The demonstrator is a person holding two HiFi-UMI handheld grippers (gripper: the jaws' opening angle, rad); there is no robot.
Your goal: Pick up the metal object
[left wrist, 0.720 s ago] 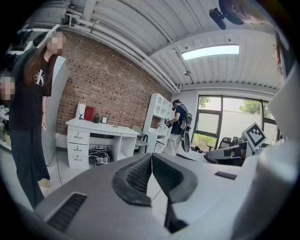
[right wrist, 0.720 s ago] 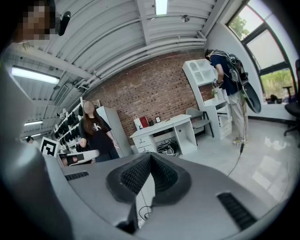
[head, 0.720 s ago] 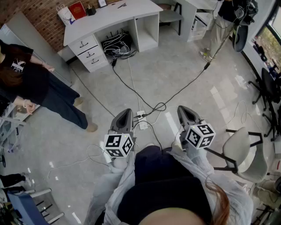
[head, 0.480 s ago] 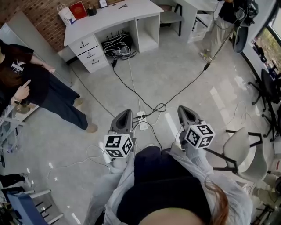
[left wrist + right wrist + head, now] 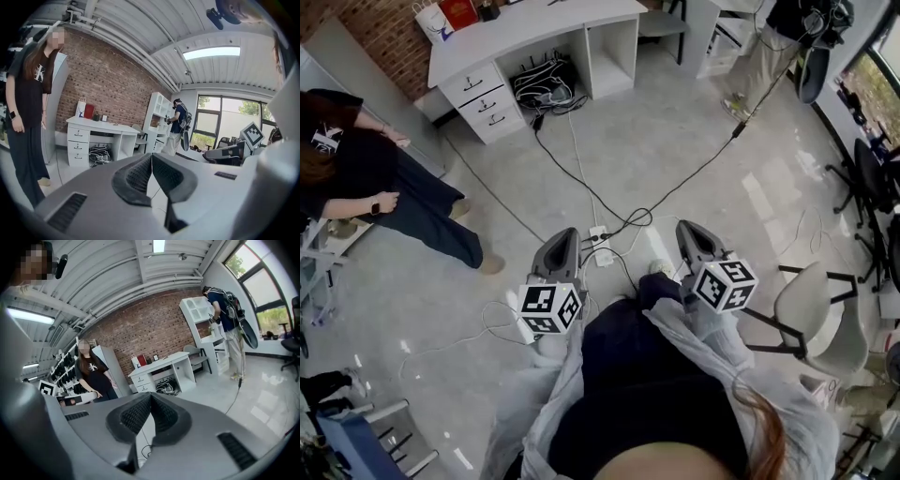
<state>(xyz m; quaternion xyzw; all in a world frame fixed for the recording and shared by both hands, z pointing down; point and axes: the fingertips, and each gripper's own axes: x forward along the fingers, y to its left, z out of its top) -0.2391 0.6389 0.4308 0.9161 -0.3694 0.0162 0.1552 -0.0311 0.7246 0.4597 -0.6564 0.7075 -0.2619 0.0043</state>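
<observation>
Standing over the floor cables [image 5: 694, 173], I hold my left gripper [image 5: 566, 234] and right gripper [image 5: 688, 227] with jaws together, both empty.

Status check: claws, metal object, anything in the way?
Left claw shut, empty. Right claw shut, empty. Metal object not in view. Cables and power strip on floor ahead.

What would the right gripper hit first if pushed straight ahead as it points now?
Nothing close. The right gripper, shut and empty, points over open floor toward the white desk by the brick wall. That desk is probably first in line, though depth is unclear.
</observation>
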